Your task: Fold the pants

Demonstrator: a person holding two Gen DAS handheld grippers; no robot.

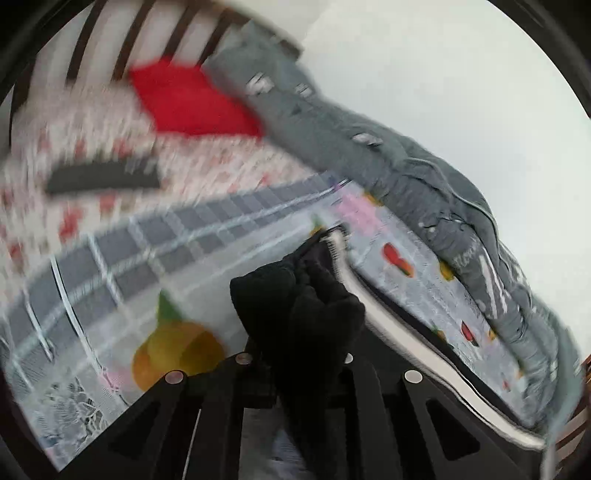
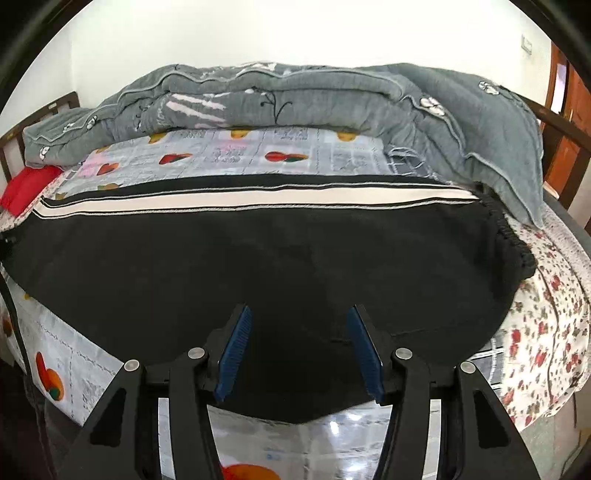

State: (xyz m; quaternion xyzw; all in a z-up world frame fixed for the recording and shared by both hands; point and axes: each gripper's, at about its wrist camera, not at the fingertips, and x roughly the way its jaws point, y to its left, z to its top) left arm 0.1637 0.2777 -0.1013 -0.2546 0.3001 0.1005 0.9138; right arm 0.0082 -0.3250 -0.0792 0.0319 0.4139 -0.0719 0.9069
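Through your left wrist camera, everything is tilted and smeared by motion blur. Your left gripper (image 1: 295, 317) has a bunched wad of the black pants (image 1: 314, 295) between its jaws, which are closed tight on the cloth; the fingertips themselves are buried in the fabric. From that wad a white side stripe (image 1: 406, 332) runs away to the lower right over the bed sheet (image 1: 221, 266), a pale grey print with checks and fruit. Behind it lies a red pillow (image 1: 192, 99) on a floral sheet (image 1: 110, 147), with the dark slats of the headboard (image 1: 129, 40) above. A grey quilt (image 1: 424, 166) is heaped along the far edge against a white wall (image 1: 461, 74).

Through your right wrist camera, the picture is sharp. Your right gripper (image 2: 299, 347) hangs over the near part of the pants (image 2: 258, 266), its jaws spread wide with nothing between the blue pads (image 2: 236, 347). The pants lie spread flat across the bed, the white stripe along their far edge and the gathered waistband (image 2: 513, 240) at the right. Beyond them, the fruit-print sheet (image 2: 258, 147) shows, then the grey quilt (image 2: 295, 96) piled against the white wall (image 2: 295, 33). The floral sheet (image 2: 546, 325) drapes off at the right, and a brown wooden door (image 2: 569, 107) stands in the far right corner.
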